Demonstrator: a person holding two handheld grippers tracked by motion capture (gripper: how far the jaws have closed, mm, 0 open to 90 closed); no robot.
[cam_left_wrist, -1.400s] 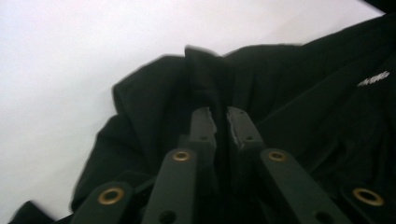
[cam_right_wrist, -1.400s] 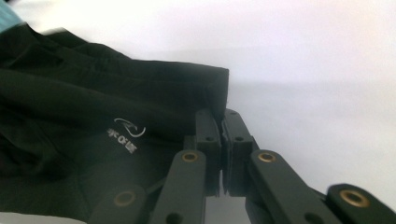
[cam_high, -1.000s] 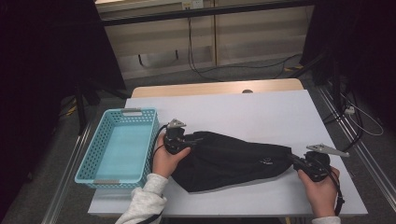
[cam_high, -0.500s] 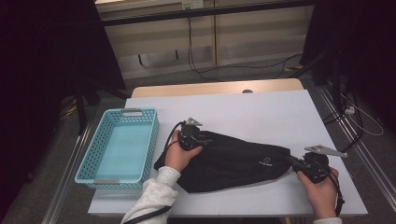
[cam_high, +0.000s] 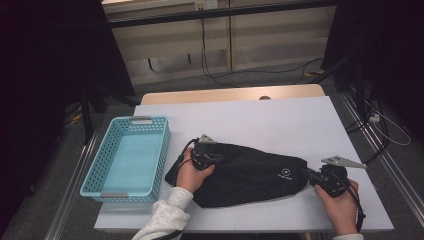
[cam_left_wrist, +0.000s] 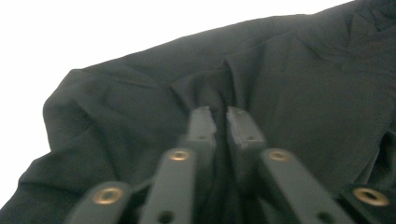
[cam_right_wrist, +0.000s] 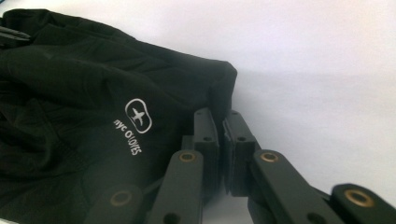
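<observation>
Looks like a lab or some test room, not anybody's home. There's a plain white table (cam_high: 260, 120) boxed in by black curtains (cam_high: 45, 75), loose cables (cam_high: 220, 75) trailing over a grey floor (cam_high: 280, 75), and metal rails (cam_high: 387, 165) running along the table's sides, with bare beige panels (cam_high: 170, 45) at the back.

A light blue plastic mesh basket (cam_high: 127, 157) sits at the left of the white rectangular table (cam_high: 260, 120). Black cables (cam_high: 220, 75) trail across the grey floor (cam_high: 280, 75), upper centre.
</observation>
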